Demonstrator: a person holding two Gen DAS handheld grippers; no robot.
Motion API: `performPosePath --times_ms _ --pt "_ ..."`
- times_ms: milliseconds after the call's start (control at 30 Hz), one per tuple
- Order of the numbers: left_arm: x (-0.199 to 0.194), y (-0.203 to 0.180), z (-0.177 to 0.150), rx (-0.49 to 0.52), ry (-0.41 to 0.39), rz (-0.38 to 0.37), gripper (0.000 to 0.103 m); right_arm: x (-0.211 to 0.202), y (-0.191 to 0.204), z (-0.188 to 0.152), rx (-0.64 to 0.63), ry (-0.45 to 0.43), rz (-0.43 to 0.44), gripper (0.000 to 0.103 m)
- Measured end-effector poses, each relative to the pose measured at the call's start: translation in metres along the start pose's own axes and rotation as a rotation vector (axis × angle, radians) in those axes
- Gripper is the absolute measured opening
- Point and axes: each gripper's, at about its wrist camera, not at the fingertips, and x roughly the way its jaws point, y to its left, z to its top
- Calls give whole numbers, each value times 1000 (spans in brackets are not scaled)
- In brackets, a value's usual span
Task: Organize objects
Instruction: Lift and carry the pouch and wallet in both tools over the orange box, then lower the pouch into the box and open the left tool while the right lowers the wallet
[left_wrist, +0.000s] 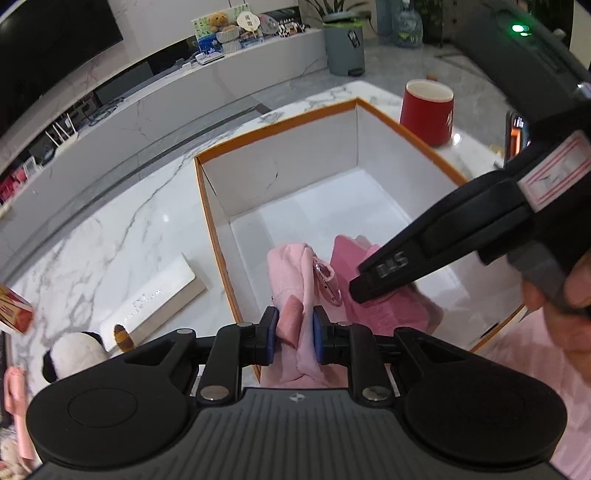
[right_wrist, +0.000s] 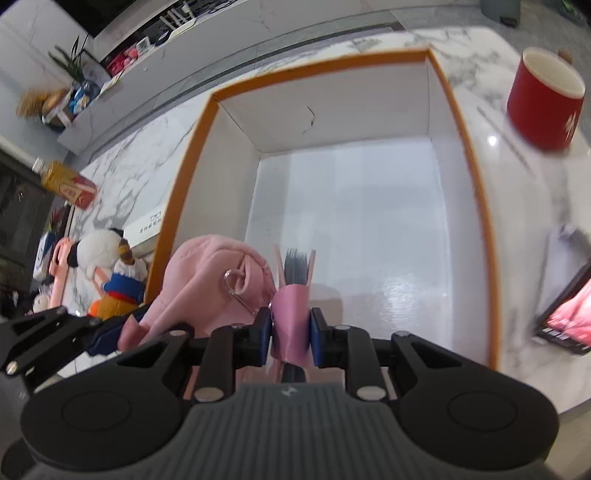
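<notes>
A large white box with an orange rim (left_wrist: 207, 229) (right_wrist: 476, 192) stands open on the marble table. My left gripper (left_wrist: 295, 334) is shut on a soft pink pouch (left_wrist: 291, 273), held over the box's near end. The pouch also shows in the right wrist view (right_wrist: 207, 280) with a clear clasp. My right gripper (right_wrist: 290, 332) is shut on a darker pink case (right_wrist: 291, 314) with grey sheets showing at its top, beside the pouch. In the left wrist view the right gripper's fingers (left_wrist: 384, 273) sit on the pink case (left_wrist: 373, 302).
A red cup (left_wrist: 426, 110) (right_wrist: 543, 107) stands past the box's right side. A white flat box (left_wrist: 155, 299), plush toys (right_wrist: 110, 273) and a bottle (right_wrist: 66, 182) lie to the left. A tablet (right_wrist: 569, 317) lies at the right.
</notes>
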Motion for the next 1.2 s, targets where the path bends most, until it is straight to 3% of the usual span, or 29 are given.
performPosePath --times_ms 167,333,467,667,767,867,967,1100,1200 --pt "11 -8 -2 31 53 13 26 20 -4 -9 48 14 33 23" --pt "22 -5 -9 0 94 -22 35 28 -5 -16 53 34 55 23" --pt "15 0 -14 -40 62 -103 50 30 -4 -18 45 39 55 23" --pt "-13 19 -26 -80 -2 -178 58 33 -4 -20 49 50 50 23" --pt "-37 29 -36 -94 -70 -199 58 31 -2 -21 42 44 38 24" --pt "-54 40 -43 -120 -110 -170 58 30 5 -23 16 37 17 24" --pt "-53 53 -46 -162 -88 -160 57 31 11 -24 2 36 0 24" --pt "-38 68 -53 -244 -38 -239 38 32 23 -24 -31 26 -32 24" --pt "-29 71 -58 -287 -25 -299 32 33 34 -27 -60 11 -64 24"
